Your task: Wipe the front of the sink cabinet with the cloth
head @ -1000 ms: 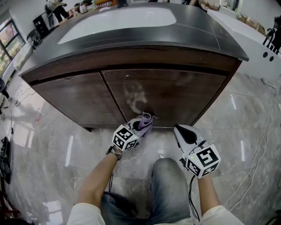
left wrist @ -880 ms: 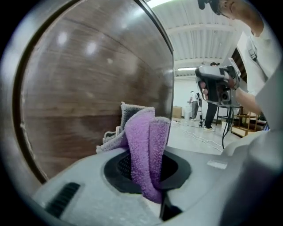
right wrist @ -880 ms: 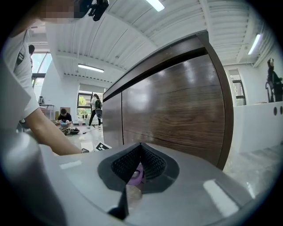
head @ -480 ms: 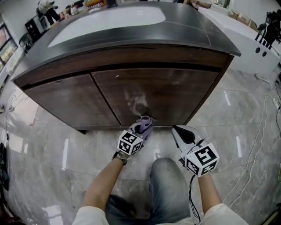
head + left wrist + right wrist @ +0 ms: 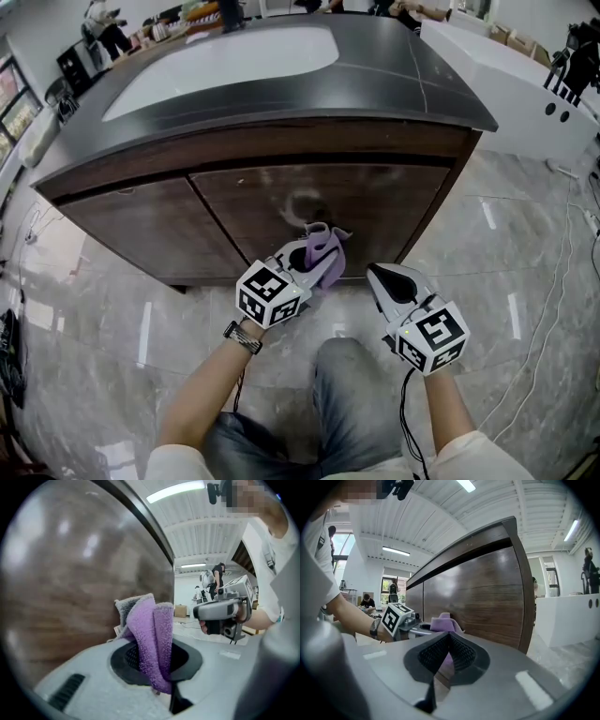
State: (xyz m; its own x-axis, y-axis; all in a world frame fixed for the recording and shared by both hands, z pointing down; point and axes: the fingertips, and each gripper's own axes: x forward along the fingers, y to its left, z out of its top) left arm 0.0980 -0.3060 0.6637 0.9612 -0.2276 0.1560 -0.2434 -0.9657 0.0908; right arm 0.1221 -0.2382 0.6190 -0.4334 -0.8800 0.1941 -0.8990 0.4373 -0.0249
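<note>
With the left tongs [image 5: 298, 265], clamps the purple cloth [image 5: 327, 258] tight between the jaws. Holds the right tongs [image 5: 386, 281] just beside, jaws pressed together with nothing between them, tips turned toward the same wood.

Carries the cloth as a bunched fold that rises out of the left jaws, long axis running along the tongs, free end pointing up and forward at the right door [image 5: 384, 202] of the sink cabinet [image 5: 131, 225]. Shows a grey edge behind the purple in the left gripper view. Sits low on that door, near its bottom edge and close to the seam with the left door; cannot tell for sure whether fabric and wood touch.

Leaves a pale smear [image 5: 302, 206] on the door just above the cloth.

Beyond that: dark bench [image 5: 431, 80] overhanging the doors, with the white sink [image 5: 225, 52] set into it. Grey marble floor [image 5: 112, 309] below, glossy with light streaks. Thin cable [image 5: 555, 291] trailing across the floor at the right, well clear of both tongs. White counter [image 5: 506, 75] farther right. Nearest the camera, a knee in jeans [image 5: 352, 394] between the two forearms, and a wristwatch [image 5: 242, 337] behind the left tongs.
</note>
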